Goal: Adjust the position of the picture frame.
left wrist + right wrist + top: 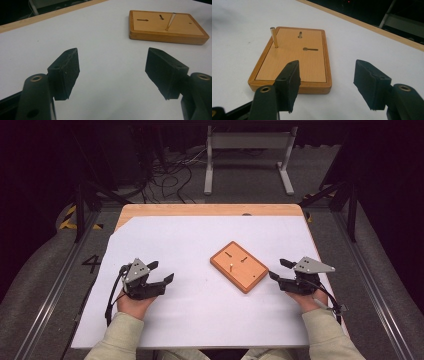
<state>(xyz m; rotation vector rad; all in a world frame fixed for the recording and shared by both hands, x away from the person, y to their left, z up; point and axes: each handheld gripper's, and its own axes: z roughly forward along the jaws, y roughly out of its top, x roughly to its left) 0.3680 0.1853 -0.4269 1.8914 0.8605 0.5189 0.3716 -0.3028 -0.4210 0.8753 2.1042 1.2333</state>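
Note:
A wooden board (239,266) lies at the middle of the white table, turned at an angle. One thin brass peg (231,267) stands upright in it; two small dark screws lie flat on its top. My left gripper (164,271) rests on the table at the left, open and empty, with the board (166,26) far off ahead of its jaws. To the board's right my right gripper (278,269) is open and empty too. Its jaws point at the near edge of the board (294,60), where the peg (274,37) stands at the far left corner.
A white sheet (190,305) covers most of the wooden tabletop (210,210). Beyond the far edge are a grey metal stand (247,155) and loose cables (170,175) on the floor. Rails run along both sides of the table.

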